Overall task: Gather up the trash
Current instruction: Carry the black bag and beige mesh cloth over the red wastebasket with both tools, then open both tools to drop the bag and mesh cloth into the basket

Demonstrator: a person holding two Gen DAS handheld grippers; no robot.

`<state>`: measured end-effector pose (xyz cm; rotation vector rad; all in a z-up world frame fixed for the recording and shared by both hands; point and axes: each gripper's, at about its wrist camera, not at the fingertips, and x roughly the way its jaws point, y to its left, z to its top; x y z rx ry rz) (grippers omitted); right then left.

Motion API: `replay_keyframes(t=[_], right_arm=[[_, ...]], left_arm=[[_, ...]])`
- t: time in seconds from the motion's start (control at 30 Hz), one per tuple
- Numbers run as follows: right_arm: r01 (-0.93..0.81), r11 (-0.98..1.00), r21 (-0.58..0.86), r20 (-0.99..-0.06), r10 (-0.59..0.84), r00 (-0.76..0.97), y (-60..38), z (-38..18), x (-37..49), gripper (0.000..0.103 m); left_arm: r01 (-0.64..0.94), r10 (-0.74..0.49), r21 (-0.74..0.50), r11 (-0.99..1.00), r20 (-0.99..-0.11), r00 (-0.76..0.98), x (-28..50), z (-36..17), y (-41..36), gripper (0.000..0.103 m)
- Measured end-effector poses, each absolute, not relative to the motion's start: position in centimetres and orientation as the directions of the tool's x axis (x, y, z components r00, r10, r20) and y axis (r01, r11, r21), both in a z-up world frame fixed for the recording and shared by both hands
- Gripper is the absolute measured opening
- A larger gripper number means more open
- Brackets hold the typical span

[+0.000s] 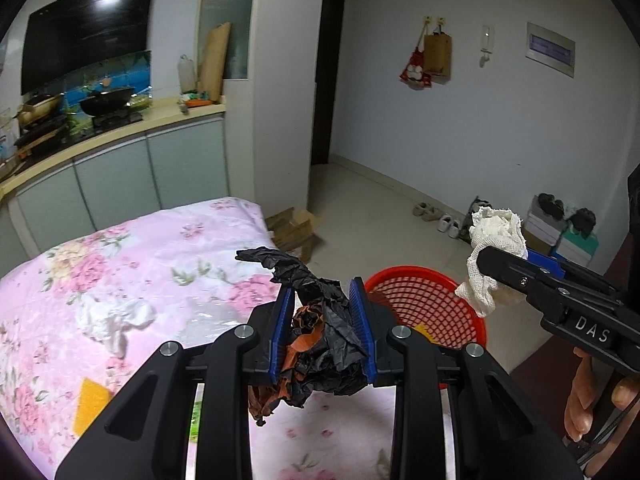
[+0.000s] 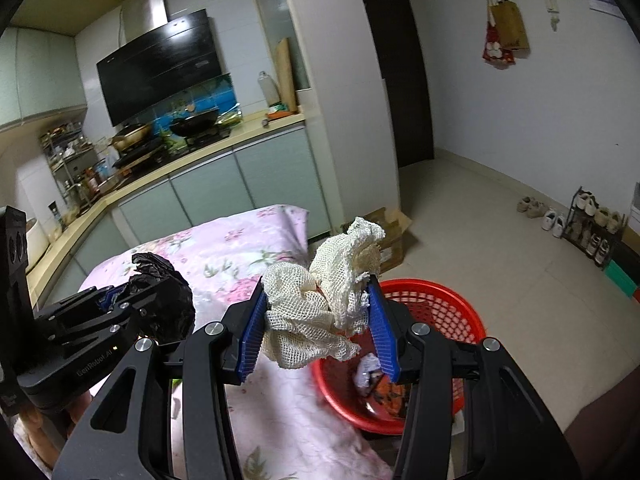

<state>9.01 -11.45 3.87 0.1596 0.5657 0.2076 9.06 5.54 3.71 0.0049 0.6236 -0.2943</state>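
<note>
Left gripper [image 1: 323,330]: jaws clenched on black crumpled wrapper [image 1: 320,344], short of red basket [image 1: 476,322]; right gripper [image 2: 318,326]: jaws grasping white mesh rag [image 2: 320,304] over the basket's near rim; step: carrying; next, likely release above basket; basket contents partly hidden; beyond the left gripper, white tissue [image 1: 114,318] lies on the floral bed [image 1: 160,256].

Left gripper [image 1: 323,322] clamps crumpled black wrapper [image 1: 320,344] above floral tablecloth [image 1: 160,264]; red basket [image 1: 432,304] sits just beside.
</note>
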Motion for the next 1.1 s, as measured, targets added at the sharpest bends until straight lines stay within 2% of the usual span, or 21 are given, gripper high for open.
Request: replay_keyframes(t=[0.67,1.1], right_arm=[[0.016,0.975,0.224,-0.547,0.112,0.829,-17.1,2.2,9.1,0.046],[0.088,0.969,0.230,-0.624,0.078,0.777,-18.9,-0.6,10.7,0.046]], left_arm=[[0.387,-0.371,-0.116,0.915,-0.619,0.693,12.3,1.8,-0.5,0.028],[0.417,-0.402,-0.151,0.896,-0.672,0.622,14.9,-0.7,-2.9,0.028]])
